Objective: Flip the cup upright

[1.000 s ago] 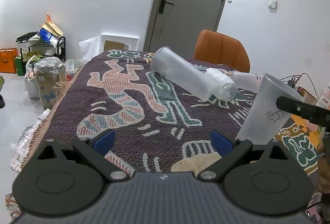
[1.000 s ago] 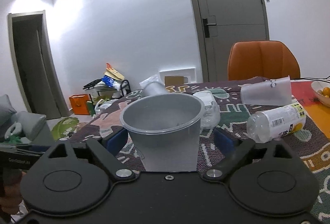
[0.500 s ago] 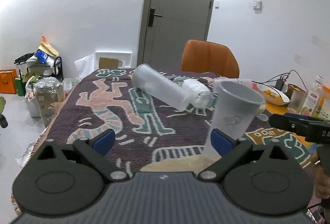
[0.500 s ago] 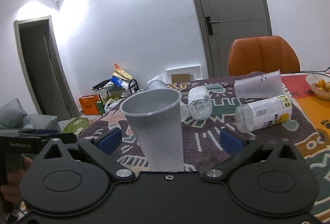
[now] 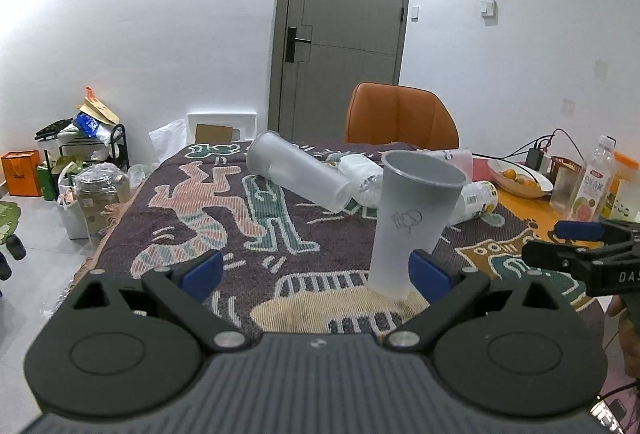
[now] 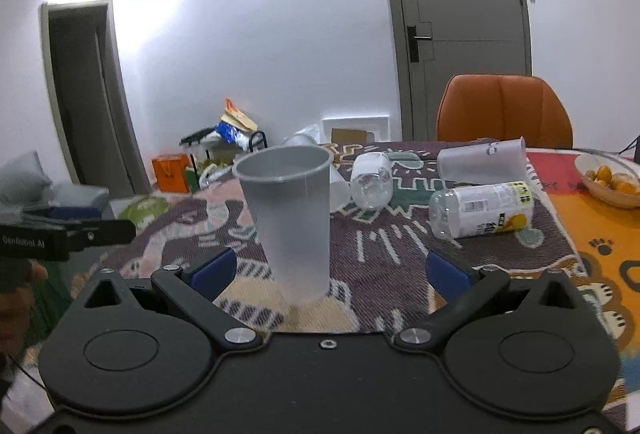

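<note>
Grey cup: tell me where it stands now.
The grey cup stands upright on the patterned blanket, between the right gripper's open fingers, in front of the fallen bottles.

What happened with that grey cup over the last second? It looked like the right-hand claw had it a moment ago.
The right gripper let go of the grey cup: its fingers, closed on the cup a second ago, are now spread wide and it has backed off. The cup stands upright, mouth up, on the patterned cloth. The left gripper stayed open and holds nothing. The other cups and bottles lie on their sides as before.
</note>
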